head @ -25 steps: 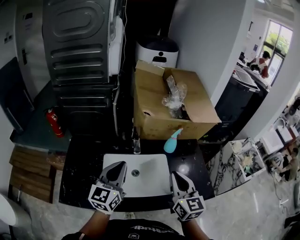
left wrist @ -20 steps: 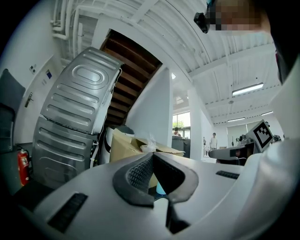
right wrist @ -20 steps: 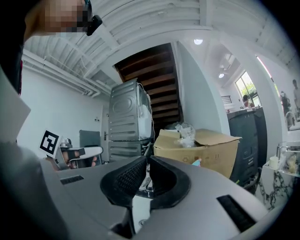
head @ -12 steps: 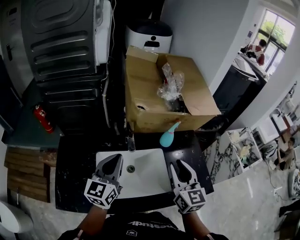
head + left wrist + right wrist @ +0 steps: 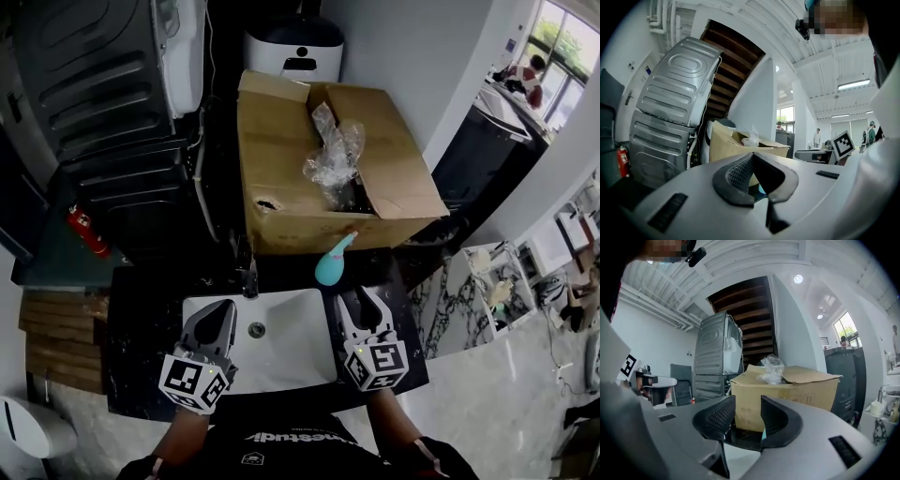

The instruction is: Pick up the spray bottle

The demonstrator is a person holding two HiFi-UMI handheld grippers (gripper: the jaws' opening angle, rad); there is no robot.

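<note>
The teal spray bottle [image 5: 330, 263] stands on the black counter between the white sink [image 5: 291, 352] and the cardboard box [image 5: 281, 169], its nozzle tilted toward the box. My right gripper [image 5: 357, 302] sits just in front of the bottle and slightly to its right. Its jaws are opening with nothing between them; in the right gripper view [image 5: 747, 405] only the box shows through the gap, and a teal sliver of the bottle [image 5: 763, 433] peeks by the right jaw. My left gripper [image 5: 217, 317] hovers over the sink's left side, shut and empty, tips meeting [image 5: 752, 155].
A faucet [image 5: 246, 274] rises at the sink's back left. The open box holds crumpled plastic wrap [image 5: 330, 155]. A grey machine [image 5: 94, 84] stands at the left, a white appliance [image 5: 292, 49] behind the box, a red fire extinguisher [image 5: 82, 231] low at the left.
Both grippers have moved forward over the sink toward the box. The right gripper's jaws have gone from shut to open, and it now sits close to the bottle.
</note>
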